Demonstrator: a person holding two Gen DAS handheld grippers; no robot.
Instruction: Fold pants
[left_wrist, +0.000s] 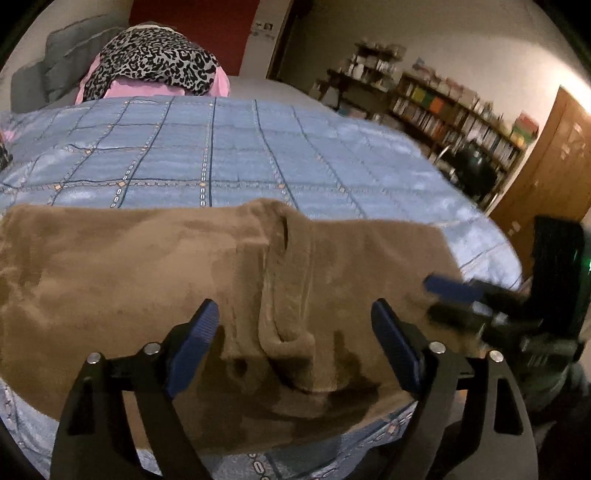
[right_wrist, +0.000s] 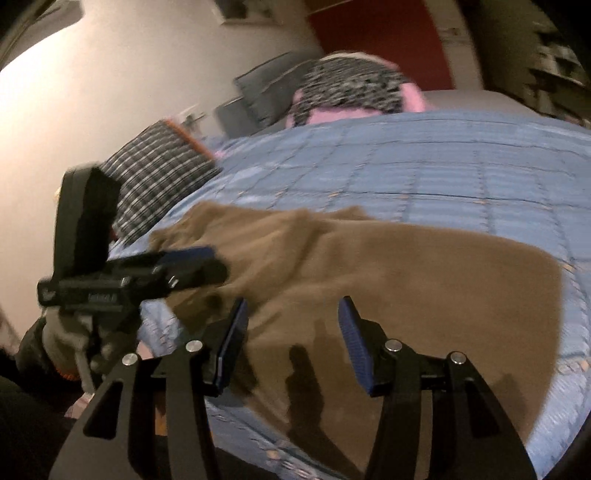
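Note:
Brown fleece pants (left_wrist: 155, 280) lie folded on a blue checked bedspread (left_wrist: 207, 147), near the bed's front edge; a raised fold runs down their middle. They also show in the right wrist view (right_wrist: 388, 266). My left gripper (left_wrist: 295, 314) is open and empty, its blue pads just above the pants' near edge. My right gripper (right_wrist: 291, 314) is open and empty above the pants too. In the left wrist view the right gripper (left_wrist: 454, 295) shows at the pants' right end. In the right wrist view the left gripper (right_wrist: 192, 262) shows at their left end.
A pile of leopard-print and pink clothes (left_wrist: 155, 66) sits at the far end of the bed. A striped folded garment (right_wrist: 159, 177) lies at the bed's left side. A bookshelf (left_wrist: 454, 114) and a wooden door (left_wrist: 554, 162) stand to the right.

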